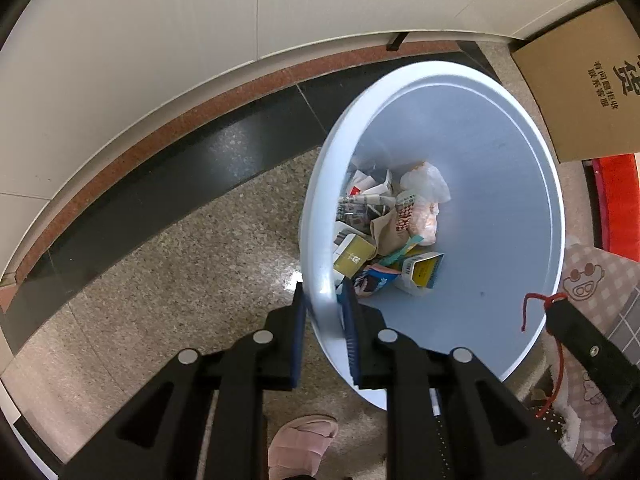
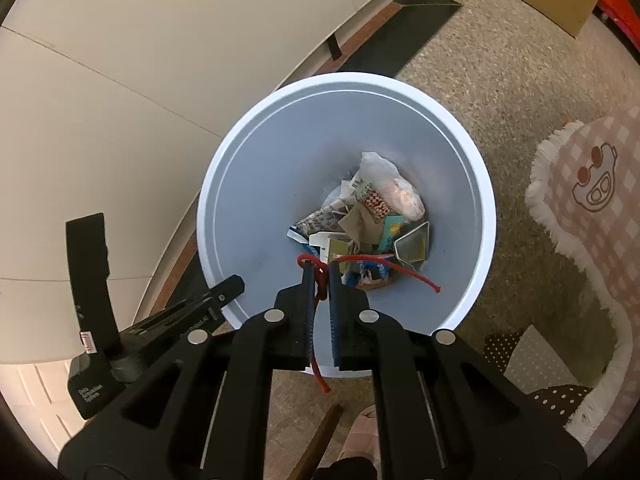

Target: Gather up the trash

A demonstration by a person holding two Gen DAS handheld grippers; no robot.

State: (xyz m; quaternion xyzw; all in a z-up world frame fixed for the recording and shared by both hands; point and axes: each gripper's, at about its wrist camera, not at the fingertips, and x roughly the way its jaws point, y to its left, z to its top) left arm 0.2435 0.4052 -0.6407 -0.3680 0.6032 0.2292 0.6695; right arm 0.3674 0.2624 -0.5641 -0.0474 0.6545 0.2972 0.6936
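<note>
A pale blue trash bin stands on the stone floor and holds several wrappers, boxes and a white plastic bag at its bottom. My left gripper is shut on the bin's near rim, one finger outside and one inside. My right gripper is shut on a knotted red string, held over the bin's opening near its front rim. The string's ends hang loose. The right gripper with the string also shows in the left wrist view.
A white wall runs behind the bin. A cardboard box and a red object stand to the right. A pink checked mat lies on the floor at right. A pink slipper is below the grippers.
</note>
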